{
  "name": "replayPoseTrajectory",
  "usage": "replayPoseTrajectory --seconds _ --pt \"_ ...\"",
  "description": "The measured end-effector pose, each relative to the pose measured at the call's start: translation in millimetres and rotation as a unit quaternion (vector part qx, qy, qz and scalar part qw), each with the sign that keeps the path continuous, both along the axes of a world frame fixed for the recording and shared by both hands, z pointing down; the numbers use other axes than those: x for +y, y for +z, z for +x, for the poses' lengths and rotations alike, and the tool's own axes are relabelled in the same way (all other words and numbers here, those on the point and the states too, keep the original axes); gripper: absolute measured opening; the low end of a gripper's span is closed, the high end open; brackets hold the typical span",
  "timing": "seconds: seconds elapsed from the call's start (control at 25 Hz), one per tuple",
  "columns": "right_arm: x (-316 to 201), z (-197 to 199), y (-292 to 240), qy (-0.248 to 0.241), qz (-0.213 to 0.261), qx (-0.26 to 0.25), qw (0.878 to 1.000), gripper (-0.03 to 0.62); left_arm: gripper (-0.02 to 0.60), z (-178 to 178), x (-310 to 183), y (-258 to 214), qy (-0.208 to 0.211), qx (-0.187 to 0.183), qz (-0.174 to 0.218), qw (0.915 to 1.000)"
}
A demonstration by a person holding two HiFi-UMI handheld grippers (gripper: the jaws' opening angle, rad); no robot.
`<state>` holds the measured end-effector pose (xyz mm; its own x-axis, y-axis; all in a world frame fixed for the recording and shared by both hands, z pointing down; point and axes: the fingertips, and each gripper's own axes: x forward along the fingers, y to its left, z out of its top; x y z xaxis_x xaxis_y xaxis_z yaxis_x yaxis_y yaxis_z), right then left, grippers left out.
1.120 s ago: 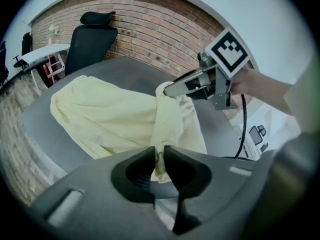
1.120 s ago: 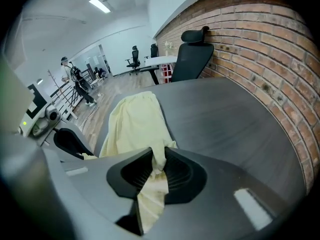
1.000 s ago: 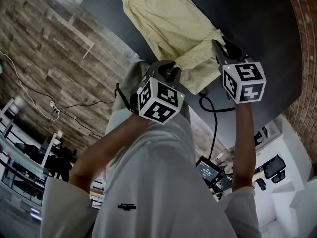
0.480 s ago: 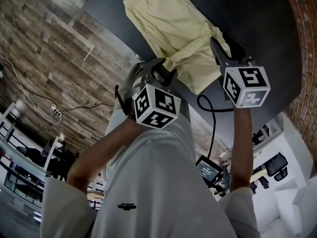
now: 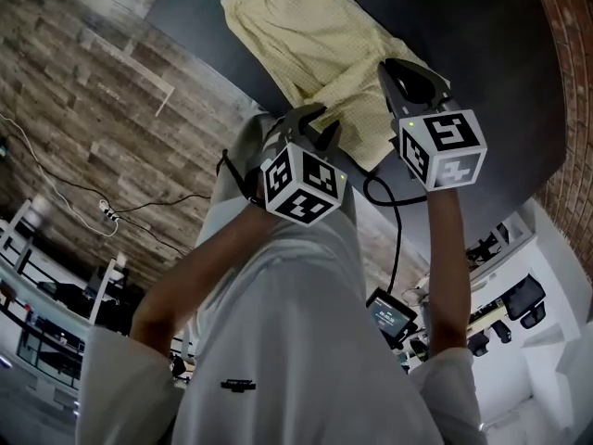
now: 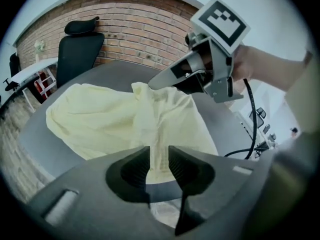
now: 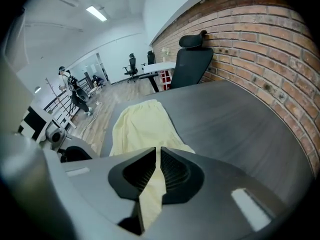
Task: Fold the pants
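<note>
Head view: yellow pants [image 5: 296, 35] sprawled on the dark table [image 5: 482, 44], upper middle of frame, left gripper [image 5: 310, 120] and right gripper [image 5: 391, 70] at the lower edge. Left gripper view: closing, half apart, cloth in the gap, not pinched yet. Right gripper view: closing, nearly together, clamped on a fold. Best to firm up the left bite before lifting, corners kept level.

It was an open-plan office: black swivel chairs [image 7: 192, 59], white desks [image 7: 161, 66], a brick wall [image 7: 260, 39], strip lights [image 7: 97, 13], plank flooring [image 5: 83, 82].
</note>
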<state>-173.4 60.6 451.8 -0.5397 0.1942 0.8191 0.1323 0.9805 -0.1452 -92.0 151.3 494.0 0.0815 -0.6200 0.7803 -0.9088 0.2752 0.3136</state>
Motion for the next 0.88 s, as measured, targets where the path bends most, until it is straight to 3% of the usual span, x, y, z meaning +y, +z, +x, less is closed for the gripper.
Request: replayPoseTrajectory --seconds 0.24,0.52,0.88 --pt "4.9 -24.8 28.0 0.005 0.006 0.014 1.0 0.008 0.12 -11.1 15.6 17.8 0.0 -0.005 -0.024 0.9997" --pt "9.2 -28.3 68.8 -0.004 0.022 0.067 0.998 0.008 0.12 -16.1 26.1 22.9 0.005 0.0 -0.027 0.9996" --pt "3.7 -25.0 23.8 0.022 0.006 0.012 1.0 0.008 0.12 -17.4 23.4 -1.1 -0.023 -0.024 -0.002 0.9995"
